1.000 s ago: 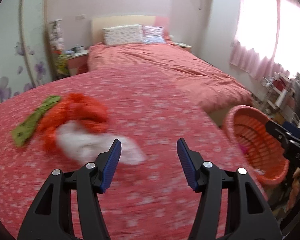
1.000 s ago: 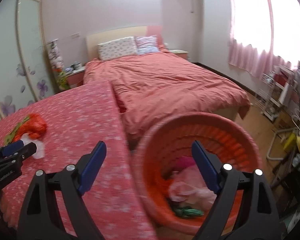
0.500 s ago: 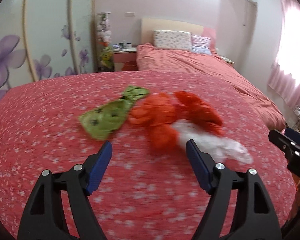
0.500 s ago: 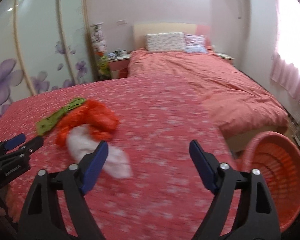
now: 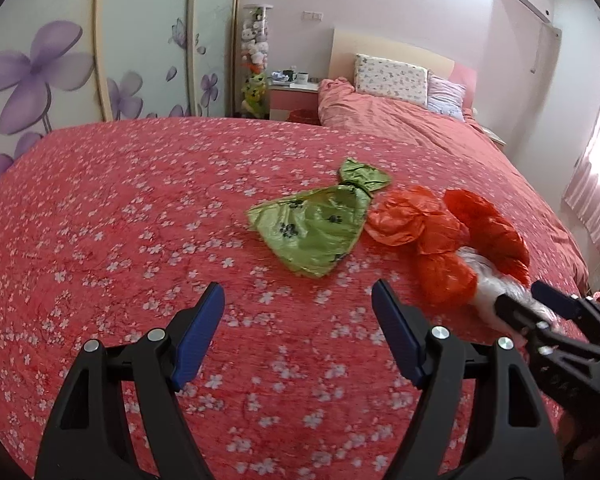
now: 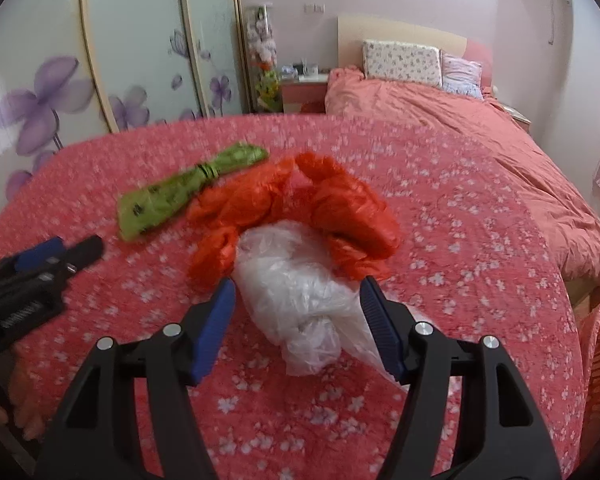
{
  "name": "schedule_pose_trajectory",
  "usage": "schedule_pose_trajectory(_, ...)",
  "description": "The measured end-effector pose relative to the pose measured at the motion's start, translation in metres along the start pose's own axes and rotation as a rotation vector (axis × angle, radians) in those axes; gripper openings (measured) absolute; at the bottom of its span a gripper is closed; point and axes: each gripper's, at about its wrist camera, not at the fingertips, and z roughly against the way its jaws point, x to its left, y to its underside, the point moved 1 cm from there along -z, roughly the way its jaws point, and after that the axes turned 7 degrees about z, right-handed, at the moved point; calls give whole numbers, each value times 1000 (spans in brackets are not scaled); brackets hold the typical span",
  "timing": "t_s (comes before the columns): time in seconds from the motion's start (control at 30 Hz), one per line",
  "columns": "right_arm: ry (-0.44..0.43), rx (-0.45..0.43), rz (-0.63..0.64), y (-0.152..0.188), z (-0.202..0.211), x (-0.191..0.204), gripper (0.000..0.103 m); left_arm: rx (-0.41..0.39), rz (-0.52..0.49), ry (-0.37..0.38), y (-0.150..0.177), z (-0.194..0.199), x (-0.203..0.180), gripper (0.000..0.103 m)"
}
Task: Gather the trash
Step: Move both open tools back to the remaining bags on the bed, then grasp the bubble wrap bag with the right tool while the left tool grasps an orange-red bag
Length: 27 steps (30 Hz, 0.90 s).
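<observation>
My right gripper (image 6: 296, 312) is spread wide around the white bag (image 6: 296, 304); I should sink lower before clamping, catching the knotted bunch, not the loose film. My left gripper (image 5: 298, 320) waits released, the green bag (image 5: 312, 228) at its 12 o'clock.

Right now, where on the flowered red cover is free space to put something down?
Bare cover lies left of the green bag, out toward the flowered wardrobe doors, and in front of the left gripper. It is crowded where the orange bag and white bag bunch by the right gripper.
</observation>
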Motion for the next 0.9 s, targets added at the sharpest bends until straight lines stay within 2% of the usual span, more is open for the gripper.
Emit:
schedule_pose_trajectory(0.1,29,61,19,2,-18,5,62,6,5,3,1,0,3,75)
schedule_pose_trajectory(0.17,23,88,0,4,-24,-1,41,11,7,7,1,-3,4,75)
schedule_pose_trajectory(0.23,15,76,-35,5,-22,-8,28,15,7,10,2,-4,4,75)
schedule_pose_trajectory(0.3,-2,72,-51,7,-20,-13,25,17,7,14,2,-5,2,75)
schedule_pose_trajectory(0.67,-58,-50,-108,17,45,-34,23,17,-11,46,2,0,-22,75)
schedule_pose_trajectory(0.9,16,-100,-149,16,67,-67,23,37,-33,99,-10,-15,-62,75)
